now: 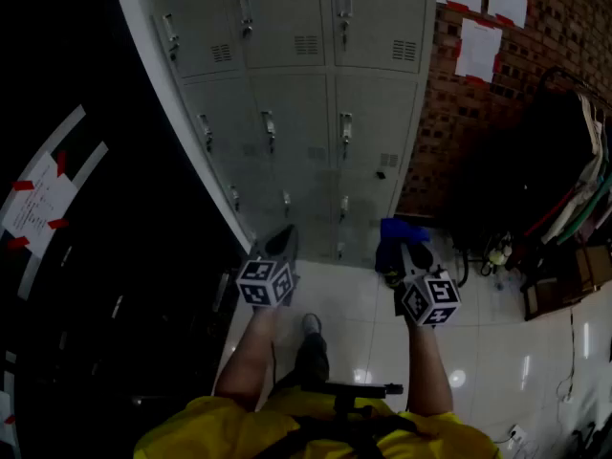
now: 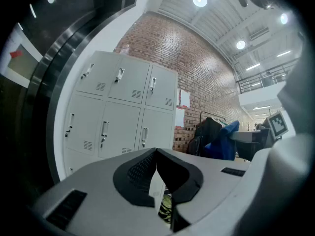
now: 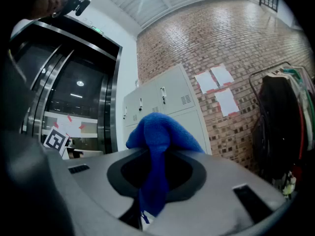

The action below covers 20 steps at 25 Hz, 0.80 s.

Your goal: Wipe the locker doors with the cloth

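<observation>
The right gripper (image 1: pixel 413 252) has its jaws clenched on the crumpled blue cloth (image 3: pixel 156 141). It holds the cloth above the white tiled floor (image 1: pixel 363 323), facing the grey metal locker doors (image 1: pixel 316 113) but apart from them. The left gripper (image 2: pixel 156 155) has its jaws pressed together, with nothing between them.

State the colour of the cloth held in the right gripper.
Blue. The cloth shows best in the right gripper view.

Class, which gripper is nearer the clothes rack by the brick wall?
Right. The right gripper, holding the blue cloth, sits left of the clothes rack; the left gripper sits farther left.
</observation>
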Each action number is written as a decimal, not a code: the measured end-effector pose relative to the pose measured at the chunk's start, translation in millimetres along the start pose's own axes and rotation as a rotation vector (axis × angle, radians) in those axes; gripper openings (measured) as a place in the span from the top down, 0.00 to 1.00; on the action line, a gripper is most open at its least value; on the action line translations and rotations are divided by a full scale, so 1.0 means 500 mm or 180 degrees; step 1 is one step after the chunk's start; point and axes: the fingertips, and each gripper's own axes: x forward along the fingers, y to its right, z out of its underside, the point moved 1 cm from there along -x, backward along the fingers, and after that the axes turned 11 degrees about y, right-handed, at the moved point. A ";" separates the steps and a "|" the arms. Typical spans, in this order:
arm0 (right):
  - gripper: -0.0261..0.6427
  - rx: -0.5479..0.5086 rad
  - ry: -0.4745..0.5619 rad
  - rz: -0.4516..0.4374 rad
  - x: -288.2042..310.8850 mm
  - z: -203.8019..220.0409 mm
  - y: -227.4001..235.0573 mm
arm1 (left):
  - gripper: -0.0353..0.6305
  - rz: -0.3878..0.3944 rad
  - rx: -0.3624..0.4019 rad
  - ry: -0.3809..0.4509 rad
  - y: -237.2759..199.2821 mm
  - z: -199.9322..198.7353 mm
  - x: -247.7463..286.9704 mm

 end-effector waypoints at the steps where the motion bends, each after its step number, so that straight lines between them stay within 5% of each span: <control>1: 0.85 -0.0011 0.0001 0.0006 0.056 0.011 0.013 | 0.95 0.0031 0.0001 0.0028 -0.025 0.001 0.049; 11: 0.85 -0.0204 0.0141 -0.0051 0.620 0.024 0.043 | 0.95 0.0328 0.0119 0.0030 -0.270 -0.054 0.464; 20: 0.85 -0.0349 0.0248 -0.0007 0.962 -0.015 0.070 | 0.95 0.0387 -0.0070 -0.0027 -0.328 -0.029 0.612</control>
